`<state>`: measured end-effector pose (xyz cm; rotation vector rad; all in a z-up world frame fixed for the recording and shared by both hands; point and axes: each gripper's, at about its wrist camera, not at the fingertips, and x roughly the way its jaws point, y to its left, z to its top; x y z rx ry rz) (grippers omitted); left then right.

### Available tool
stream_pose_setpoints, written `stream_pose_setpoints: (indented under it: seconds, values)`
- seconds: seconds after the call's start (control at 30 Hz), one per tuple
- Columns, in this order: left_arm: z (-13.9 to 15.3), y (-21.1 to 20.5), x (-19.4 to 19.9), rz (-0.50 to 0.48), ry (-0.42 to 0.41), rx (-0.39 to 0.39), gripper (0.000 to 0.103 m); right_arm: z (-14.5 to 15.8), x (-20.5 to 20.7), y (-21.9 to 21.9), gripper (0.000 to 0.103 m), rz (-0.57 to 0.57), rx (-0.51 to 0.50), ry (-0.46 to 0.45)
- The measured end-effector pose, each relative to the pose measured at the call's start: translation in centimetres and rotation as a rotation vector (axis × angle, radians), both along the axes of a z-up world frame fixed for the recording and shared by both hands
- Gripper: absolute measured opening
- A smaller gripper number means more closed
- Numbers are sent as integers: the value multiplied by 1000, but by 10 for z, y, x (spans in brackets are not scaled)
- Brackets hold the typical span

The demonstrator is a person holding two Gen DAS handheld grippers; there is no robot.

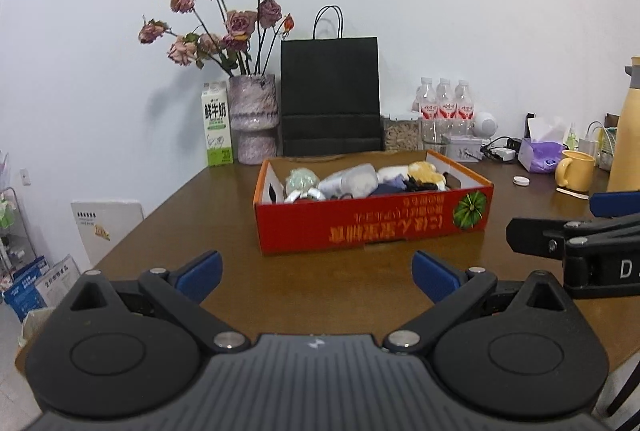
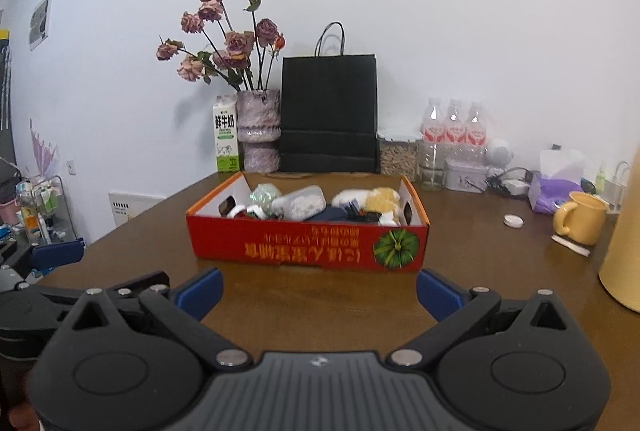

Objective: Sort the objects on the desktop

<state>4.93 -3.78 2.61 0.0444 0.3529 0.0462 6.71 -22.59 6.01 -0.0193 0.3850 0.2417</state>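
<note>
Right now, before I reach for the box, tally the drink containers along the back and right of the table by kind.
Water bottles: 3
Milk carton: 1
Yellow mug: 1
Total: 5

"鲜牛奶" on milk carton [image 1: 217, 125]

The yellow flask [image 2: 624, 243] is cut by the frame edge; the red box [image 2: 308, 243] hides its lower contents.
</note>
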Motion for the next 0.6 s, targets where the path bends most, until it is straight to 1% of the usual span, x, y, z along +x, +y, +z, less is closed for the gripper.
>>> stream_pose_setpoints:
  seconds: [0.13,0.23,0.4,0.6]
  values:
    - [-4,2,-19,28,-17,-29,103,-8,-17,-1,103,1,-4,21]
    - [-7,4,-31,35,-22,-28,103,-12,-28,1,103,-9,-11,20]
    - [-10,7,-38,53,-10,-42,103,-16,-38,5,103,-3,4,43]
    - [-7,7,-40,64,-24,-26,103,-16,-38,6,103,-5,6,46]
